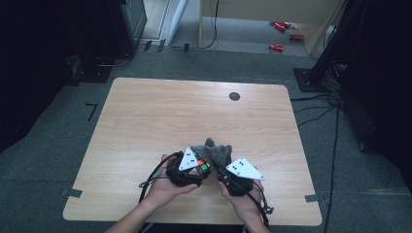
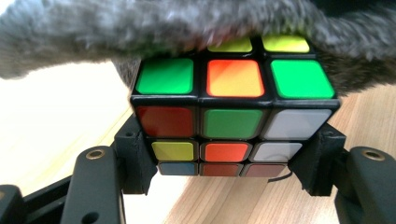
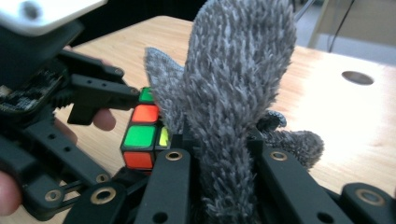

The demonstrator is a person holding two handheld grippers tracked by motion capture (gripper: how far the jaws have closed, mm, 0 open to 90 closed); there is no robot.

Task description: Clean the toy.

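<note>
Two grippers at work near the front edge of a light wood-grain tabletop (image 1: 145, 111), close together, each held in a hand.

Left gripper (image 2: 224, 154): jaws partly open, clamped on a black-framed puzzle cube with coloured stickers (image 2: 231, 121). Cube gripped by its lower layer, one jaw pad on each side; face toward the camera reads red, green, white along the top row. Upper face green, orange, green in the near row, farther rows partly covered. Same cube seen in the high view (image 1: 204, 166) as a small red and green patch between the two grey plates, just above the tabletop.

Right gripper (image 3: 219, 154): jaws drawn close, pinching a fuzzy grey cloth (image 3: 238, 84) between them. Cloth standing up out of the jaws in a tall bunched fold, a smaller lobe trailing off to the right. In the high view, cloth (image 1: 214, 150) heaped just beyond both grippers and touching the cube.

Relation of cloth to cube: cloth draped over the cube's top, far edge, seen as a blurred grey band along the top of the left gripper view. From the right gripper view, cube sitting just left of the pinched cloth, in contact with it, with the left gripper's jaw reaching in from the left.

Dark round grommet hole (image 1: 234, 96) in the tabletop, well apart from the work. Red objects (image 1: 282, 36) on the floor beyond, too small to identify.
</note>
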